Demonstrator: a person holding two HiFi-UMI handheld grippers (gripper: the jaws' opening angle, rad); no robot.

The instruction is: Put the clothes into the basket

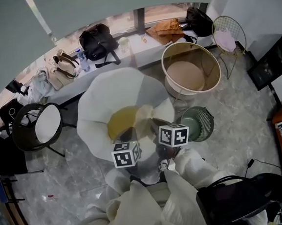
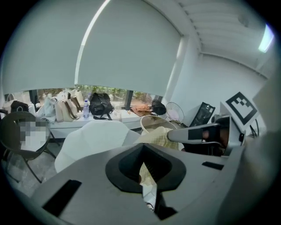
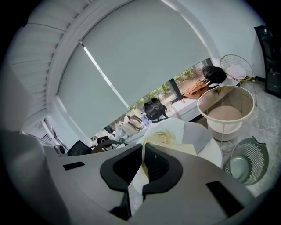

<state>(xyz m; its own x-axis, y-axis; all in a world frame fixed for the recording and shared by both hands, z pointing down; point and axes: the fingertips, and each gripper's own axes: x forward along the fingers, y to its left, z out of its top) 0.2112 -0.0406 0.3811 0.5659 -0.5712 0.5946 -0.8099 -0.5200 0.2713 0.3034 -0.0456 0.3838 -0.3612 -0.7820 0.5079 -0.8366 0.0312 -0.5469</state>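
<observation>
We pinch yellow garment (image 1: 132, 121) with both tools: left tool (image 2: 146, 173) and right tool (image 3: 142, 169) each narrow, clamped on cloth, over white chair (image 1: 105, 95). Carry step (basket (image 1: 208, 54) well beyond chair). Next: swing over rim, release.

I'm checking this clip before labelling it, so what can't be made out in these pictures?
- Head view: the marker cubes hide the tips of the left claw and right claw; only the gripper views show them shut on the yellow garment.
- All views: the garment is bunched, so its type is unclear.
- Left gripper view: the garment and the right claw cover the lower part of the basket.
</observation>
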